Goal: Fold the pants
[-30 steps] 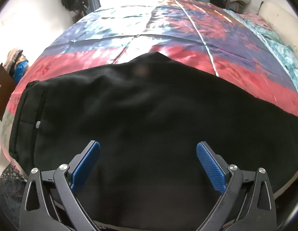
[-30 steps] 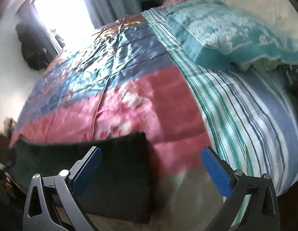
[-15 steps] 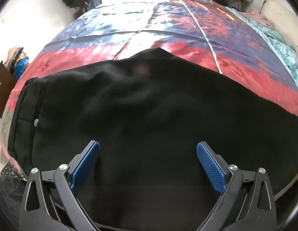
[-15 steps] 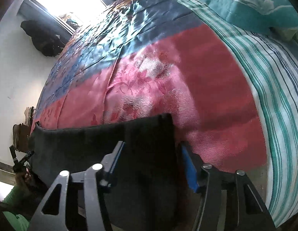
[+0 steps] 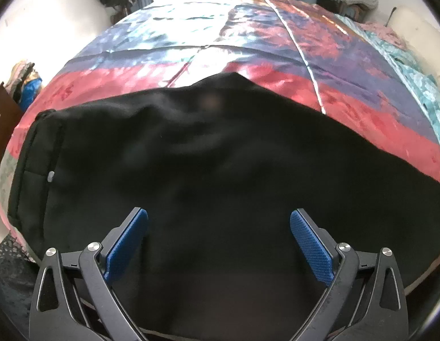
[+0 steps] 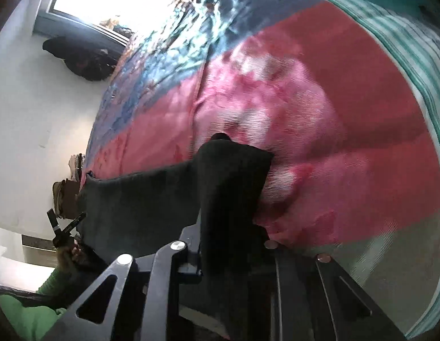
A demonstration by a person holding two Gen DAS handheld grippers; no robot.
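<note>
Since a second ago my right tongs have dropped from above the bedspread onto the leg end of the black pants. Their jaws are closing, and the fabric is bunched and pinched between them, its corner lifted into a peak. Left tongs have kept their place, jaws spread wide above the seat of the pants, gripping nothing. Those pants lie flat along the near edge of the bed, waistband toward the left corner, legs running right. Beyond them the satin bedspread is open all the way to the far edge. A striped sheet borders the right side. My green sleeve shows at lower left in the right view.
</note>
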